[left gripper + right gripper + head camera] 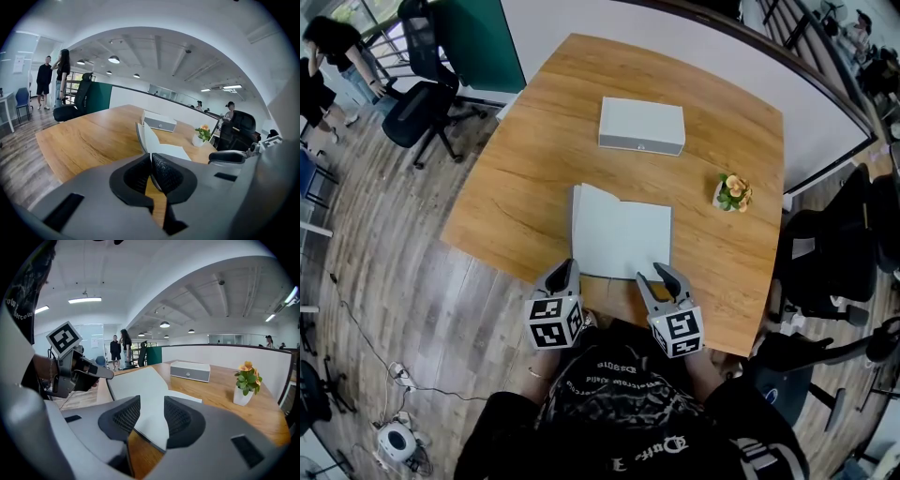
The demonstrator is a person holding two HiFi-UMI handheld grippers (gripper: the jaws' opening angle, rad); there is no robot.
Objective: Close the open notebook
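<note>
Presently the notebook point(623, 239) lies open on the table point(525, 178), on the near side of the white box point(641, 125), between that box and the person.

Condition of the notebook: the right-hand page lies flat. The left leaf point(577, 225) stands raised, close to upright, with its edge on the side away from the box.

Left gripper point(567, 269): sits past the notebook from the box, at the near left corner. Its own view shows the jaws drawn to a thin slit, with the near edge of the raised leaf running into that slit. It appears to pinch that leaf.

Right gripper point(661, 274): also past the notebook from the box, at the near right corner. Its jaws stand wide apart with the flat page showing between them; nothing is gripped.

Assessment: closing looks roughly half done. The leaf is lifted but not folded over. What is left is to carry it across onto the flat page and release it.
</note>
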